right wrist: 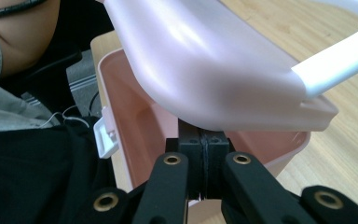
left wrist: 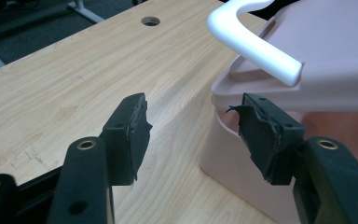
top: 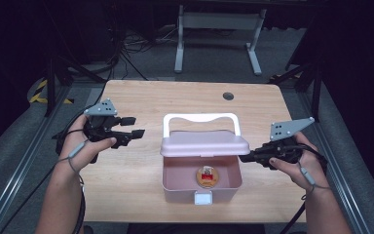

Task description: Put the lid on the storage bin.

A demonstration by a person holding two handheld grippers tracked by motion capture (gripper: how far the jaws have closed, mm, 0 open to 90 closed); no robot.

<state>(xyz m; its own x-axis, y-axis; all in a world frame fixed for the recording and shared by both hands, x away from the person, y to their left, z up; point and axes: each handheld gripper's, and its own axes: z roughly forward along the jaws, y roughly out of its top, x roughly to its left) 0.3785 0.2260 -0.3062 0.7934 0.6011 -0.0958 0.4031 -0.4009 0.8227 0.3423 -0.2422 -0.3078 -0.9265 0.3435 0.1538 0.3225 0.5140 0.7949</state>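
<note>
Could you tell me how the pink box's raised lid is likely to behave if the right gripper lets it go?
The lid looks like thin moulded plastic, so it is probably stiff and light. It stands propped open above the pink box, with the shut right gripper at its edge, so it would likely drop shut. Its glossy surface in the right gripper view suggests a slippery hold.

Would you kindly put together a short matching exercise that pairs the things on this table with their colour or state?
Things:
1. lid
2. handle
3. left gripper
4. right gripper

States:
a. white, standing above the lid
b. jaws shut, tips under the lid's edge
c. pink, lifted partly open over the box
d. jaws open, with nothing between them

Pairs: 1-c, 2-a, 3-d, 4-b
</note>
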